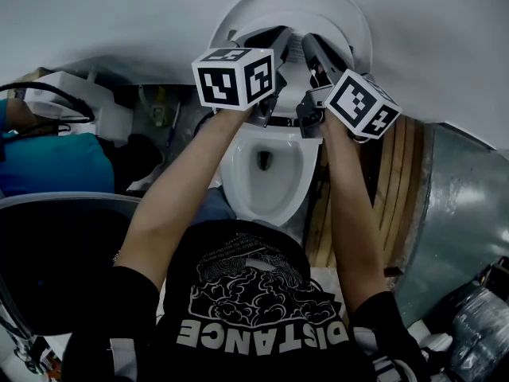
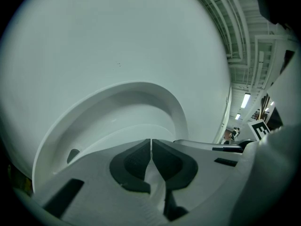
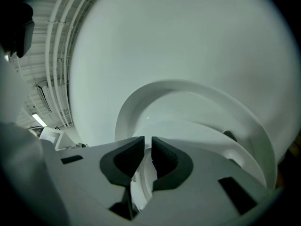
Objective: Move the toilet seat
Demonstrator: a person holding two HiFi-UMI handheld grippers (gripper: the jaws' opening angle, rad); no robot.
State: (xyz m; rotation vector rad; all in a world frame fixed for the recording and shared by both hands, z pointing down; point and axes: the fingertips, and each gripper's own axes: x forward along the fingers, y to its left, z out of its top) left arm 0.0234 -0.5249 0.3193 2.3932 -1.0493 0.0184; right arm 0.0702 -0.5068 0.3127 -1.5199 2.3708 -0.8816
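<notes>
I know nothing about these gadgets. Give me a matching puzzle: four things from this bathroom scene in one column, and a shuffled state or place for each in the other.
Things:
1. left gripper
2. right gripper
3. toilet seat
4. toilet bowl

States:
A. raised upright
B. jaws pressed together
C. uncovered, below both grippers
D. jaws a little apart

Pairs: 1-B, 2-D, 3-A, 4-C
</notes>
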